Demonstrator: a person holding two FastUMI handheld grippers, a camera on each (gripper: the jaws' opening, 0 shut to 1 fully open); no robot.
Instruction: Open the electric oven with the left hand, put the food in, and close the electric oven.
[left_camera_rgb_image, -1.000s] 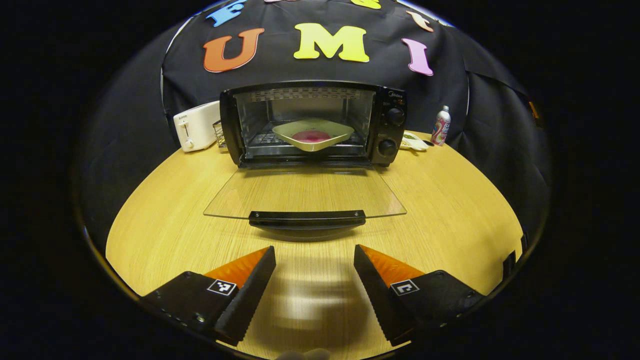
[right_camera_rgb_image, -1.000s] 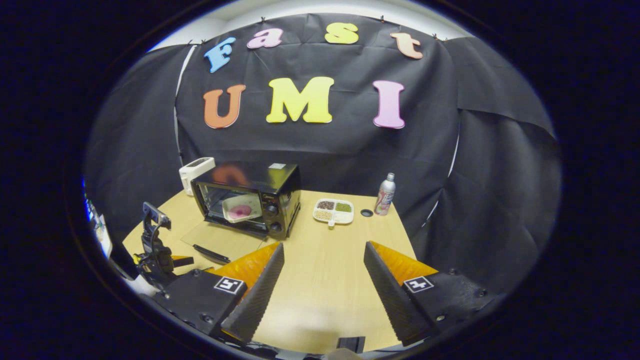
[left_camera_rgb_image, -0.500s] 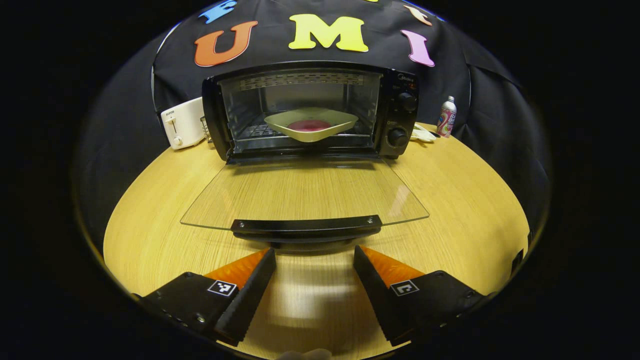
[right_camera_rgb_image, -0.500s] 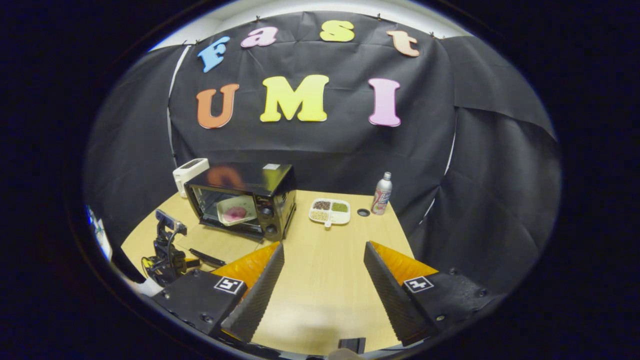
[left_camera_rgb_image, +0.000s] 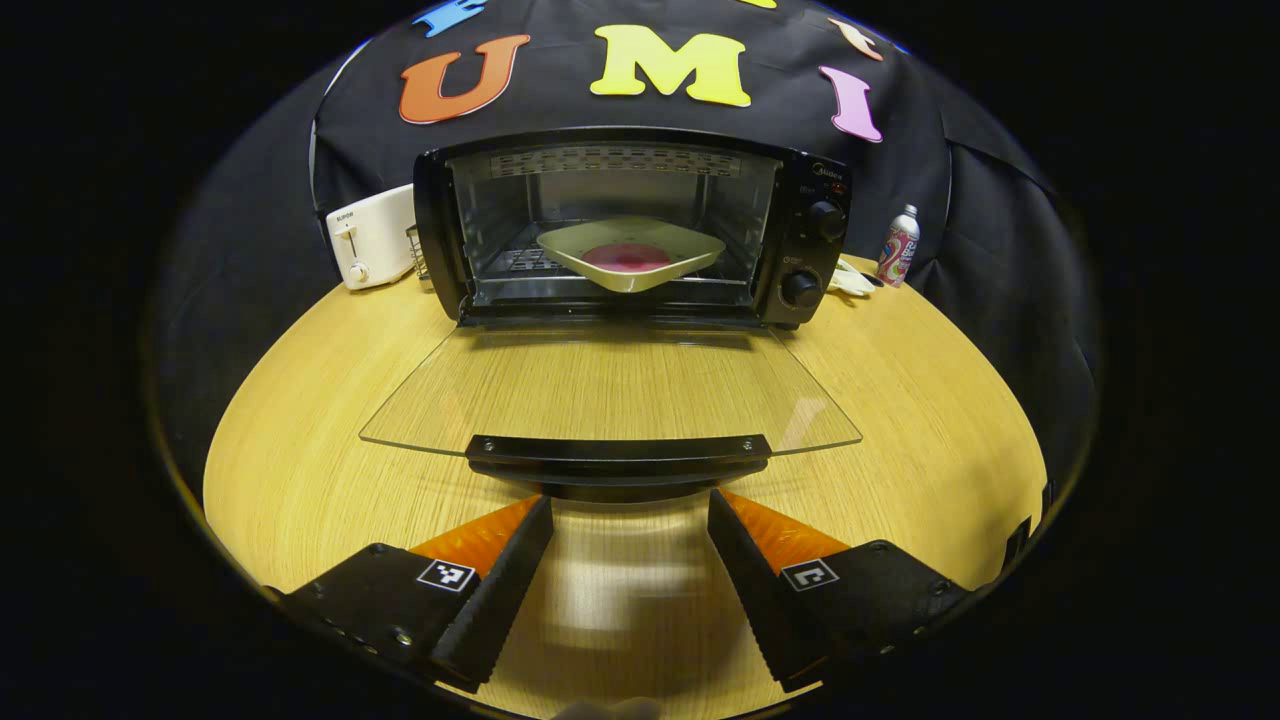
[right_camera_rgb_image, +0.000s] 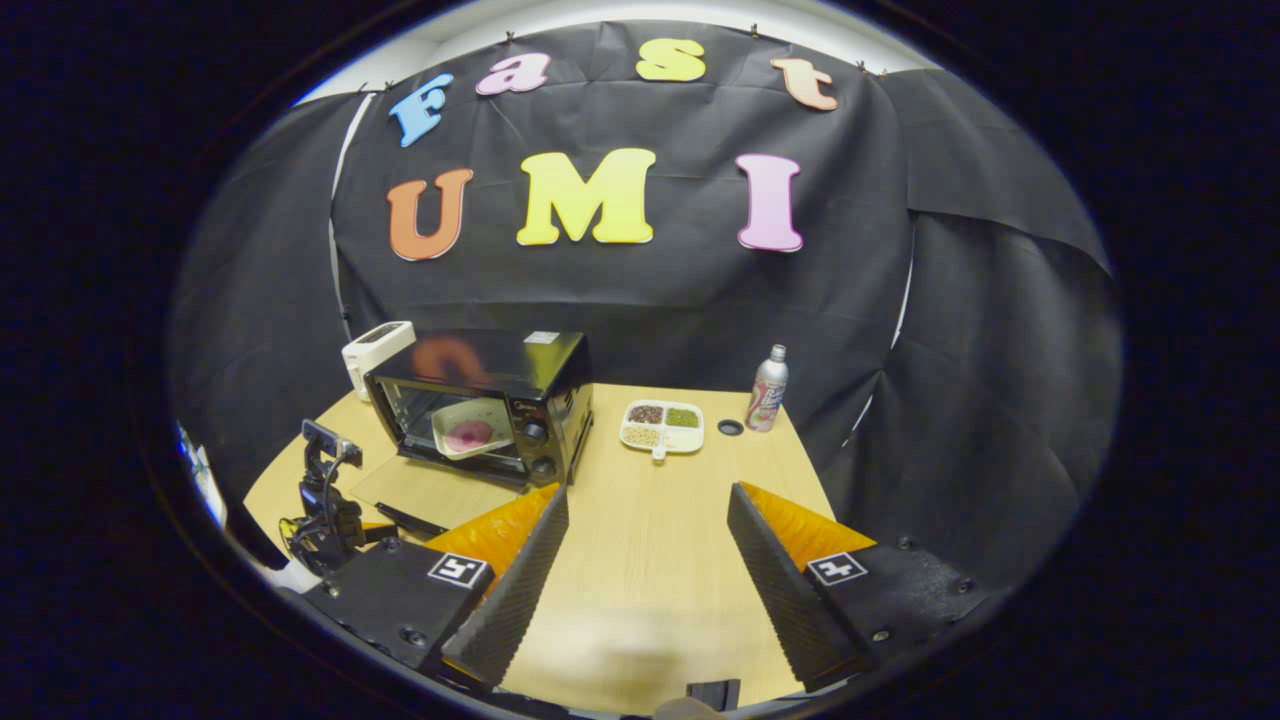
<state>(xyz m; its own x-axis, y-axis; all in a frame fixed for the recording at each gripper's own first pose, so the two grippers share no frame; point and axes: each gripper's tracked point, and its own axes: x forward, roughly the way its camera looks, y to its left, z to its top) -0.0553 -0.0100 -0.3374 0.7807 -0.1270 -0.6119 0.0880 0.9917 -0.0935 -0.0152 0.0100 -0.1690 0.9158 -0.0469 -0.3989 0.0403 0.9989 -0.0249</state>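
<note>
Oven (left_camera_rgb_image: 640, 225): sitting far on the table (left_camera_rgb_image: 300, 440), glass door (left_camera_rgb_image: 610, 385) lying flat open, so closing is what remains.
Food: the plate (left_camera_rgb_image: 630, 262) is resting on the rack inside.
Left gripper (left_camera_rgb_image: 628, 520): gaping wide, empty, nosing just beneath the door handle (left_camera_rgb_image: 618, 450), probably to lift it.
Right gripper (right_camera_rgb_image: 648, 545): hanging open, empty, well apart at the right.

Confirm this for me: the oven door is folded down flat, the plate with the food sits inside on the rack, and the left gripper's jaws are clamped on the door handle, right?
Not quite. In the left gripper view the left gripper has its jaws open, just short of the door handle, gripping nothing. The oven door is down and the plate is inside.
</note>
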